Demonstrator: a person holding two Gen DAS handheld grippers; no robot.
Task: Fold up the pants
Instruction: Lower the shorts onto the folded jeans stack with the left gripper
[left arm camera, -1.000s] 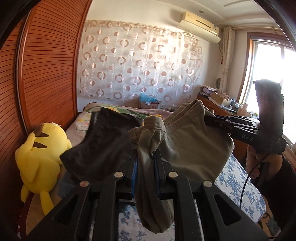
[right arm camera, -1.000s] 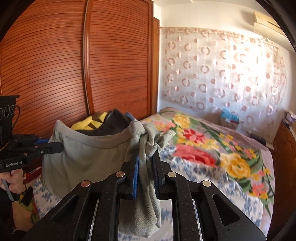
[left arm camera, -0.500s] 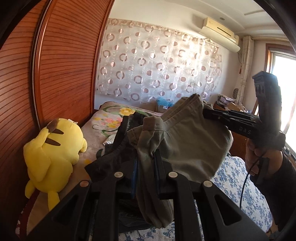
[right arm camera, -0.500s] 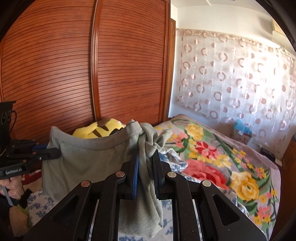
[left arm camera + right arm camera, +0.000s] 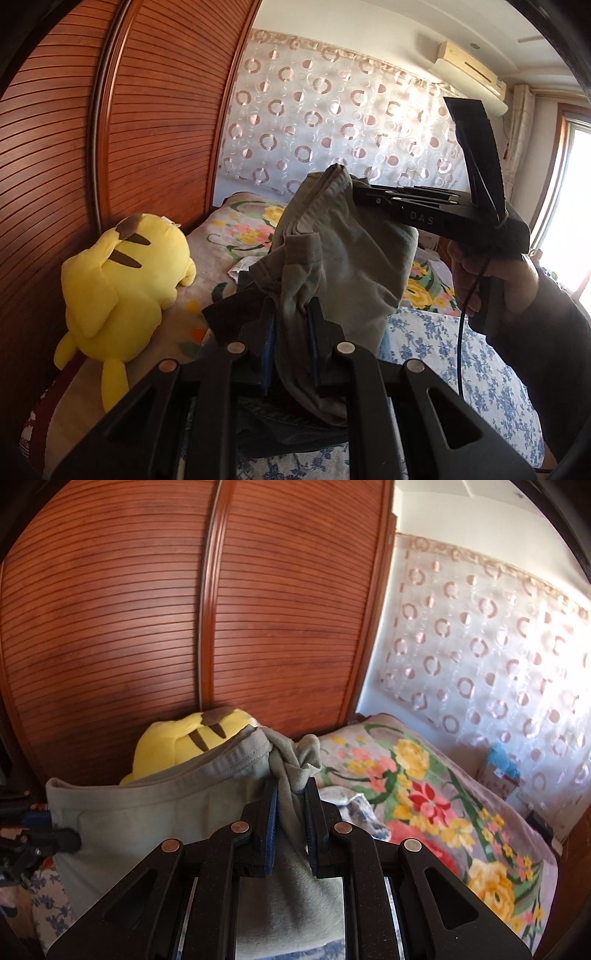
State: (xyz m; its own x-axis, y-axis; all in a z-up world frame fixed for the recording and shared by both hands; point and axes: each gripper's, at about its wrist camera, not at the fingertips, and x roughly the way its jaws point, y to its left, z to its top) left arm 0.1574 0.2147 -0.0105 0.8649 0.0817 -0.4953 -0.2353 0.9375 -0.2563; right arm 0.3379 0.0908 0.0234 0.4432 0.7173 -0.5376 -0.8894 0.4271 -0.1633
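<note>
Bed (image 5: 424, 775) below, wardrobe (image 5: 147, 627) behind. I have the pants (image 5: 351, 258) hanging above it, left gripper (image 5: 291, 314) and right gripper (image 5: 291, 797) each clamped on a corner. I'd keep edges level, taut, then lower.

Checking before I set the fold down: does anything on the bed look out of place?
Yes. A dark garment lies crumpled on the bed right under the held pants, beside the yellow plush toy. It looks likely to get in the way.
</note>
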